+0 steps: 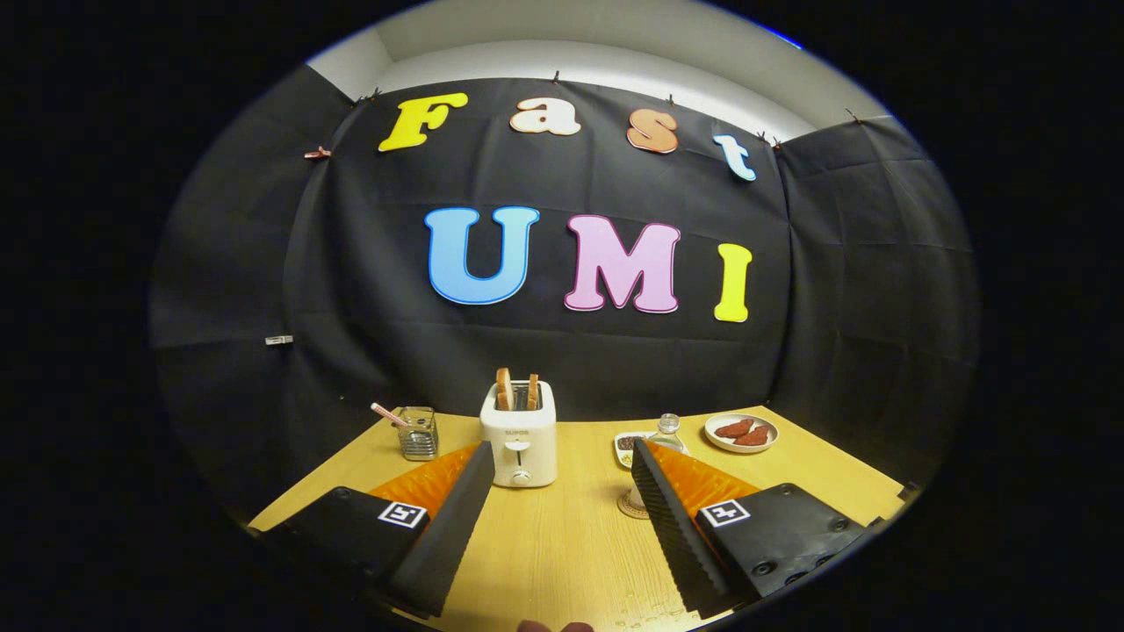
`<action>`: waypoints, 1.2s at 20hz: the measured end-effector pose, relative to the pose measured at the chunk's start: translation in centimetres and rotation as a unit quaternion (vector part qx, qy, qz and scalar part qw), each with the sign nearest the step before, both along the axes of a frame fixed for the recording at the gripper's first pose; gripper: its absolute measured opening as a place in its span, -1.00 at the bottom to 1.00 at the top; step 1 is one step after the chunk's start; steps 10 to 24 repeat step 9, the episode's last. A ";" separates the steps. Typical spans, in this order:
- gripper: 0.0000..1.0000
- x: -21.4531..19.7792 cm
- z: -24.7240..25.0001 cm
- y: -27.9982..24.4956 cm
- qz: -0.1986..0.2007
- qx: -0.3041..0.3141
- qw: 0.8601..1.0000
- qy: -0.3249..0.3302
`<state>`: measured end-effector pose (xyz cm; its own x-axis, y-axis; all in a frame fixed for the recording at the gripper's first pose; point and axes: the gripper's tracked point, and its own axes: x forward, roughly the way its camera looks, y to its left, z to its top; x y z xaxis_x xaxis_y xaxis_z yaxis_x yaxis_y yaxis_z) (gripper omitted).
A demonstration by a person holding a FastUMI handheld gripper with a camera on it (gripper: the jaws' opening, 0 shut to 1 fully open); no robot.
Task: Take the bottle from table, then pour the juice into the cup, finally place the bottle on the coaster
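My hand-held gripper hangs wide open, empty. The bottle stands beyond its right finger on the worktop; I judge it clear, slippery, fairly light, best gripped mid-body.

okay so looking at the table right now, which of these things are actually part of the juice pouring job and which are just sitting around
For the job:
- clear glass bottle, behind the right finger
- round coaster under it
- clear glass cup with a straw, beyond the left finger
- gripper, fingers open, holding nothing

Just lying about:
- white toaster with bread slices
- white plate of reddish food
- small white dish
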<state>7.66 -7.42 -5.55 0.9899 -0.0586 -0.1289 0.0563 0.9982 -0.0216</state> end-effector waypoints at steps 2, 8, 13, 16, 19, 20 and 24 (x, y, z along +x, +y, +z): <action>0.93 -0.7 0.2 0.7 0.014 0.001 1.000 0.005; 0.93 -2.1 1.7 1.3 0.041 0.015 0.999 0.005; 0.93 -2.2 1.9 1.2 0.044 0.020 0.999 0.004; 0.93 -2.2 1.9 1.2 0.044 0.020 0.999 0.004; 0.93 -2.2 1.9 1.2 0.044 0.020 0.999 0.004; 0.93 -2.2 1.9 1.2 0.044 0.020 0.999 0.004; 0.93 -2.2 1.9 1.2 0.044 0.020 0.999 0.004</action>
